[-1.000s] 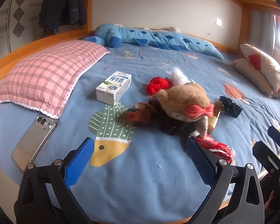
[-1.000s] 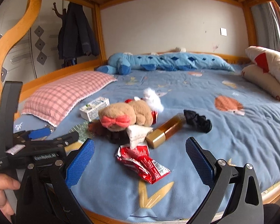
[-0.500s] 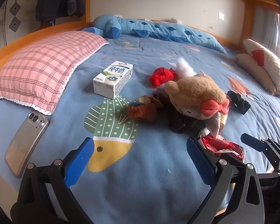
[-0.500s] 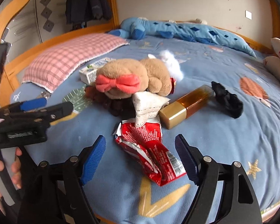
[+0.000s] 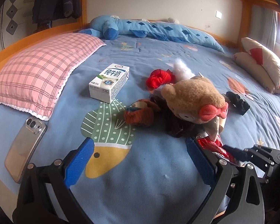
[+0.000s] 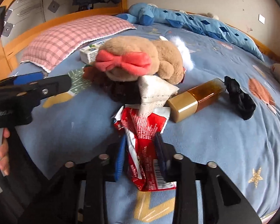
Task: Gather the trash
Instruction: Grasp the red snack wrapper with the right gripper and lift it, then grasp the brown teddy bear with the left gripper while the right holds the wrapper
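A crumpled red snack wrapper (image 6: 143, 128) lies on the blue blanket in front of a brown plush toy (image 6: 136, 59). My right gripper (image 6: 141, 137) has its jaws closing, and the blue pads press the wrapper's two sides. A white milk carton (image 5: 110, 82) lies on its side further back, beside the pink pillow. My left gripper (image 5: 139, 145) hovers open above the blanket's cactus print with nothing between its fingers. In the left wrist view the wrapper (image 5: 211, 143) shows just past the right finger, partly hidden by it.
An amber bottle (image 6: 196, 99) with a gold cap and a black scrunchie (image 6: 239, 99) lie right of the wrapper. A white cloth pouch (image 6: 155, 93) overlaps the wrapper's top. A phone (image 5: 24, 149), pink pillow (image 5: 37, 71), red scrunchie (image 5: 158, 78) and brown sock (image 5: 140, 115) lie around.
My right gripper dropped toward the red wrapper and its jaws went from wide open to pinching it. The left gripper edged slightly forward and stayed open.
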A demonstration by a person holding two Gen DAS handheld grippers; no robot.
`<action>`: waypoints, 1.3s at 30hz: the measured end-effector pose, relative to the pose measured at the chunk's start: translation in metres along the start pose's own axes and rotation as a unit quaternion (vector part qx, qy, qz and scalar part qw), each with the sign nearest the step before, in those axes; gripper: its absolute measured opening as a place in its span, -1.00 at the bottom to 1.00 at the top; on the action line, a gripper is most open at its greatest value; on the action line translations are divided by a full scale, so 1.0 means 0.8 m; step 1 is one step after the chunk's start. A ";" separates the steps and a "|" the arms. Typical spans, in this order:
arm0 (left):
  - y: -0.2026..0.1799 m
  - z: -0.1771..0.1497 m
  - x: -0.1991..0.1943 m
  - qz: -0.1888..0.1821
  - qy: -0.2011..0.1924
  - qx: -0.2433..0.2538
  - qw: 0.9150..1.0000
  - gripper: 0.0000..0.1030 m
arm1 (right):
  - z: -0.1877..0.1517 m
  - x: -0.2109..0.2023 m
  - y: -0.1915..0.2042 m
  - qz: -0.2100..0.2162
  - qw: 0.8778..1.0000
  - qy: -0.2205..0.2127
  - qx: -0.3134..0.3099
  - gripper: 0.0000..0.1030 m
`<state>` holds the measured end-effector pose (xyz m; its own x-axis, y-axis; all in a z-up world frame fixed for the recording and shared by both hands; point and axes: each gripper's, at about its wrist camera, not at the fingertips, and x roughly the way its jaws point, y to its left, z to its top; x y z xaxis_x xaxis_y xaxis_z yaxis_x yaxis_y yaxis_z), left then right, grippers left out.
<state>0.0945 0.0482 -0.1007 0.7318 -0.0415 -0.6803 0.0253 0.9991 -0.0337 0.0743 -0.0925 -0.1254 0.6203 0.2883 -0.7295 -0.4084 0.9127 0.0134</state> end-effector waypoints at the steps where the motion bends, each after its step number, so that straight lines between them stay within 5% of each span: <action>1: -0.002 0.001 -0.001 -0.002 -0.001 0.002 1.000 0.92 | -0.001 -0.001 -0.002 0.002 1.000 0.001 0.001 -0.65; 10: -0.033 0.022 -0.009 -0.019 -0.032 0.042 0.998 0.92 | -0.012 -0.047 -0.018 0.066 0.996 -0.022 0.052 -0.79; 21: -0.076 0.040 0.010 -0.084 -0.033 0.084 0.992 0.92 | -0.026 -0.093 -0.057 0.057 0.991 -0.052 0.108 -0.79; 34: -0.114 0.049 0.076 -0.035 0.017 0.154 0.987 0.92 | -0.033 -0.097 -0.081 0.065 0.986 -0.064 0.143 -0.79; 39: -0.100 0.045 0.086 -0.052 0.024 0.122 0.991 0.89 | -0.035 -0.102 -0.089 0.064 0.984 -0.068 0.150 -0.79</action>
<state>0.1676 -0.0341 -0.1181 0.6831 -0.1384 -0.7171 0.2667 0.9613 0.0685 0.0342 -0.1889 -0.0858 0.6694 0.4236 -0.6103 -0.2852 0.9051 0.3154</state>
